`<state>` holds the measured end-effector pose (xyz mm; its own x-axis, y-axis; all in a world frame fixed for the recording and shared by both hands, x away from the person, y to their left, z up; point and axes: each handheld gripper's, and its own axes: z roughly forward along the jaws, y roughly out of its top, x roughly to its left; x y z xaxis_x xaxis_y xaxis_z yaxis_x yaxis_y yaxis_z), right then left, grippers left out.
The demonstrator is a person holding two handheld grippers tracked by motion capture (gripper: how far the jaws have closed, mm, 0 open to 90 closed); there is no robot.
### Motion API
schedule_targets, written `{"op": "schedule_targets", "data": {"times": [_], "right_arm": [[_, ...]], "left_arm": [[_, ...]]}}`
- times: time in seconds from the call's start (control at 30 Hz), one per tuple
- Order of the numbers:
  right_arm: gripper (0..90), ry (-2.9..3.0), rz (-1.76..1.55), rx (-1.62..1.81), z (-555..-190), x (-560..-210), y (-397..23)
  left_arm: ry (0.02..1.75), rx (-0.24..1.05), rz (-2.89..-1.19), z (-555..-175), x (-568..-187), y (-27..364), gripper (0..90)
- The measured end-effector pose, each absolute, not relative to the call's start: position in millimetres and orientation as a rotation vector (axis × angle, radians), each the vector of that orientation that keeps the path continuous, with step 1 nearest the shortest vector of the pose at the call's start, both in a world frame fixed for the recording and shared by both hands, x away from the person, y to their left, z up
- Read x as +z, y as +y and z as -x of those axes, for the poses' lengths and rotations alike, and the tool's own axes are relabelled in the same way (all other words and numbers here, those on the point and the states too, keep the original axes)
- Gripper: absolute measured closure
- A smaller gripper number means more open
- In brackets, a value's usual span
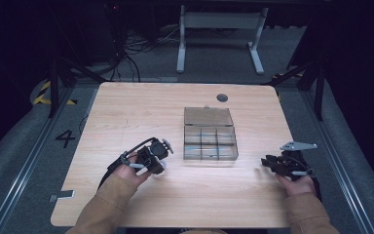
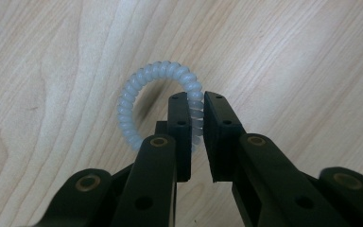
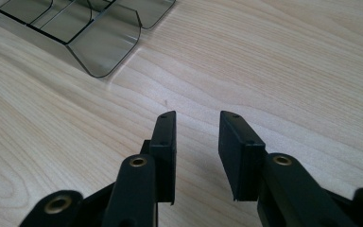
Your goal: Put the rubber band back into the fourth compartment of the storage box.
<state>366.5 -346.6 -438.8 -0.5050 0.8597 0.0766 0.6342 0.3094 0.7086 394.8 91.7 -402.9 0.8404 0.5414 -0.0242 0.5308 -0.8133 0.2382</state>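
Left gripper view: a pale coil hair tie (image 2: 158,101) is pinched by one side between the jaws of the left hand-held gripper (image 2: 197,101), its loop lying on the counter (image 2: 288,61) beyond the jaw tips. A clear divided box (image 1: 209,136) is seen between both grippers. The right hand-held gripper (image 3: 196,123) is held released, nothing between its jaws.

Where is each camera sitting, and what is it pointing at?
High view: above the person's side, looking forward and down on the light wooden table; both forearms, left gripper and right gripper show.
Left gripper view: rides the left gripper, looking along its jaws, shut on a pale translucent spiral hair tie.
Right gripper view: rides the right gripper, jaws apart, facing the clear smoky plastic compartment box.
Shared: the high view shows that box too.
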Motion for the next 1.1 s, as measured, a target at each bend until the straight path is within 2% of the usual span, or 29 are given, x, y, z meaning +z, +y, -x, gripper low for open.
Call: {"op": "schedule_targets", "data": {"times": [1.1], "right_arm": [[68.0, 2.276, -1.35, 0.984, -361.9, -443.1, -347.0]], "left_arm": [[0.744, 0.074, -2.773, -403.6, -358.1, 66.8, 82.4]]}}
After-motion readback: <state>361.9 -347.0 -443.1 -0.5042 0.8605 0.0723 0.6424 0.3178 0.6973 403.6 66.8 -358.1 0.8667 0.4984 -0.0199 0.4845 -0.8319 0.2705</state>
